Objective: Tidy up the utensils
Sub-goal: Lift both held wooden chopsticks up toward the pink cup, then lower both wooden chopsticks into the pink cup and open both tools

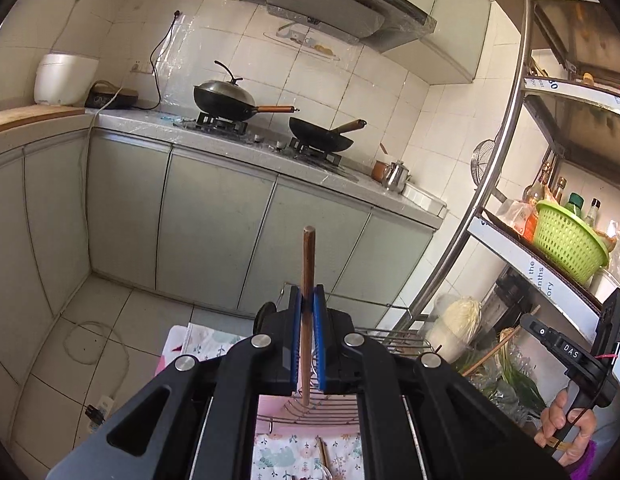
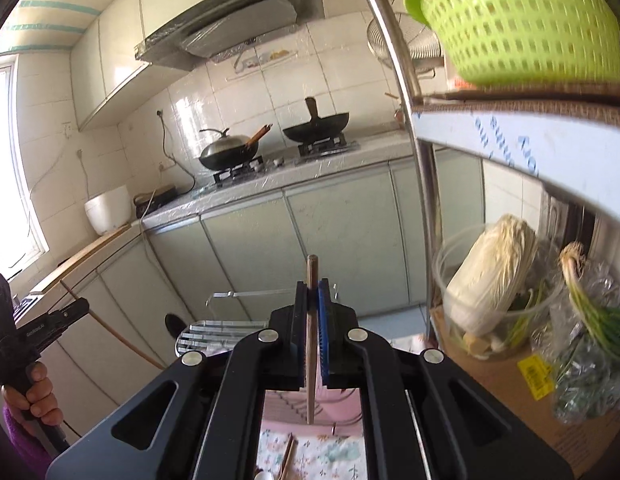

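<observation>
Left tongs (image 1: 308, 300) closed on a dark wooden chopstick (image 1: 307, 264), held upright between the blue pads. Right tongs (image 2: 314, 294) likewise grip a paler chopstick (image 2: 311, 320), above the wire rack (image 2: 225, 332).

Two woks (image 1: 225, 98) side by side on the stove (image 1: 265, 140) (shelf rack (image 1: 506, 128) to its right).

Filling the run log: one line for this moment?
left gripper: shut on dark chopstick | right gripper: shut on pale chopstick | both upright, above wire rack
</observation>
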The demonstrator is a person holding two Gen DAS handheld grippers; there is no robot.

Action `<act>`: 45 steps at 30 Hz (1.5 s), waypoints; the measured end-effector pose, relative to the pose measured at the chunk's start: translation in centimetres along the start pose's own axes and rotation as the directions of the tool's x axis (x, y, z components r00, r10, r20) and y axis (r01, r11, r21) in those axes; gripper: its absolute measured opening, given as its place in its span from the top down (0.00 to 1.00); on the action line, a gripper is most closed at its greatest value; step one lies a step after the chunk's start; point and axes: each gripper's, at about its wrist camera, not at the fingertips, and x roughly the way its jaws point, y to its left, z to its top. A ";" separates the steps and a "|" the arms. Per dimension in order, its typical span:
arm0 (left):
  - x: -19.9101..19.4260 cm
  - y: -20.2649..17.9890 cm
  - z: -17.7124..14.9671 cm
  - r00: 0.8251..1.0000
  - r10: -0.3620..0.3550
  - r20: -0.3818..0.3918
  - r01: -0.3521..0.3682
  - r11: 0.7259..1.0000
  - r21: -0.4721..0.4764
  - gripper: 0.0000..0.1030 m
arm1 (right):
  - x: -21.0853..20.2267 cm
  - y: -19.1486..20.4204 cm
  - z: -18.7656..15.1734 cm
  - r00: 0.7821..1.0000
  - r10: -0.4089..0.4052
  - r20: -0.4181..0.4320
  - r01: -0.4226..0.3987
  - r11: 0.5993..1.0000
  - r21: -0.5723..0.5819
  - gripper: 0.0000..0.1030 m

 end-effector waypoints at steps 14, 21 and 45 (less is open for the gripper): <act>2.7 0.4 2.0 0.996 0.085 0.011 -0.085 0.995 0.055 0.95 | 3.8 -0.5 2.3 0.997 -0.068 0.025 0.069 0.997 -0.043 0.95; 7.0 1.1 0.1 0.986 0.123 -0.110 -0.115 0.990 0.080 0.95 | 7.7 -1.3 -0.2 0.992 -0.078 -0.097 0.074 0.996 -0.043 0.95; 11.3 3.2 -3.9 0.960 0.163 -0.227 -0.160 0.987 0.031 0.70 | 10.7 -2.8 -3.3 0.975 -0.080 -0.207 0.081 0.997 -0.007 0.85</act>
